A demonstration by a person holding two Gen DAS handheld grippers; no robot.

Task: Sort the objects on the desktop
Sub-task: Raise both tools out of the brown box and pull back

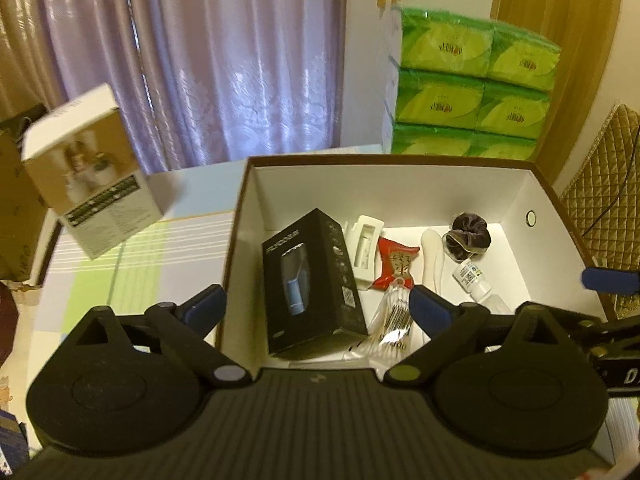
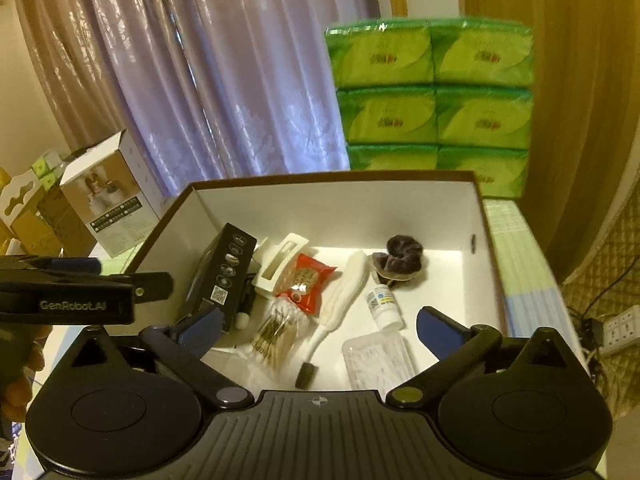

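An open cardboard box (image 1: 532,192) (image 2: 472,216) with a white inside holds the sorted items. In it are a black carton (image 1: 312,280) (image 2: 224,276), a white hair clip (image 1: 366,248), a red snack packet (image 1: 396,266) (image 2: 308,282), a purple scrunchie (image 1: 468,236) (image 2: 404,258), a small bottle (image 2: 384,306), a bag of cotton swabs (image 2: 278,334) and a clear packet (image 2: 380,362). My left gripper (image 1: 318,306) hovers open above the box's near left part, over the black carton. My right gripper (image 2: 320,328) hovers open above the near side, holding nothing.
A white product carton (image 1: 92,176) (image 2: 112,196) stands on the checked tablecloth (image 1: 120,264) left of the box. Stacked green tissue packs (image 1: 472,80) (image 2: 432,92) rise behind it. A power strip (image 2: 618,328) lies at the right, near a quilted cover (image 1: 600,200).
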